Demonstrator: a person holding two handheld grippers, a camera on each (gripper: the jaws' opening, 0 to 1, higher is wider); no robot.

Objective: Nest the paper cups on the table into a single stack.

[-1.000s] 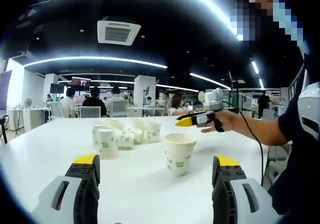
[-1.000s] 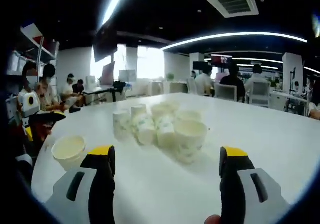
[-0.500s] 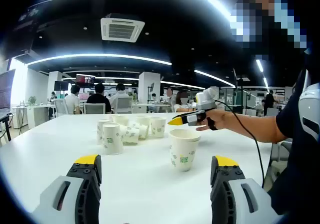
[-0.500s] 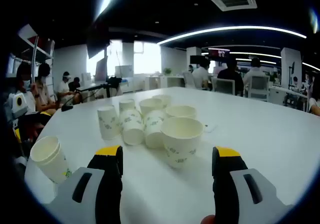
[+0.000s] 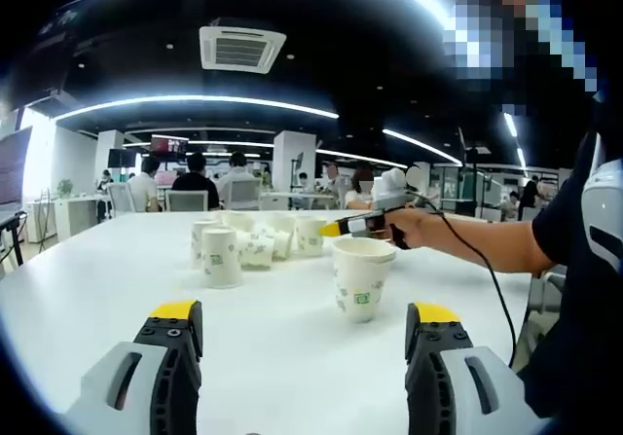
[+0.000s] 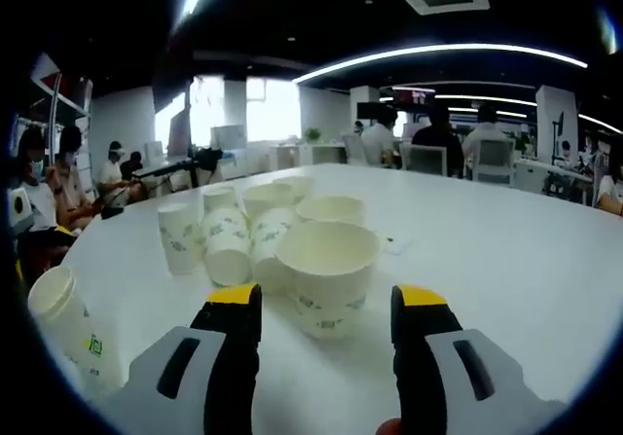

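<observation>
I see one upright cup (image 5: 361,277) standing alone near the table (image 5: 88,299) edge closest to me, cup cluster (image 5: 255,244) behind it toward the far edge; right gripper (image 6: 326,304) sits just before the cluster's nearest cup (image 6: 325,275).

Paper cups on the white table, none nested yet

One white paper cup (image 5: 361,278) with a small green print stands upright and alone, apart from the rest. Behind it a cluster of cups (image 5: 255,246) sits close together, some upright, some mouth down, some tipped on their sides; one inverted cup (image 5: 222,257) stands at its front. From the other side, the nearest cup (image 6: 325,285) of the cluster leans with its open mouth showing.
</observation>
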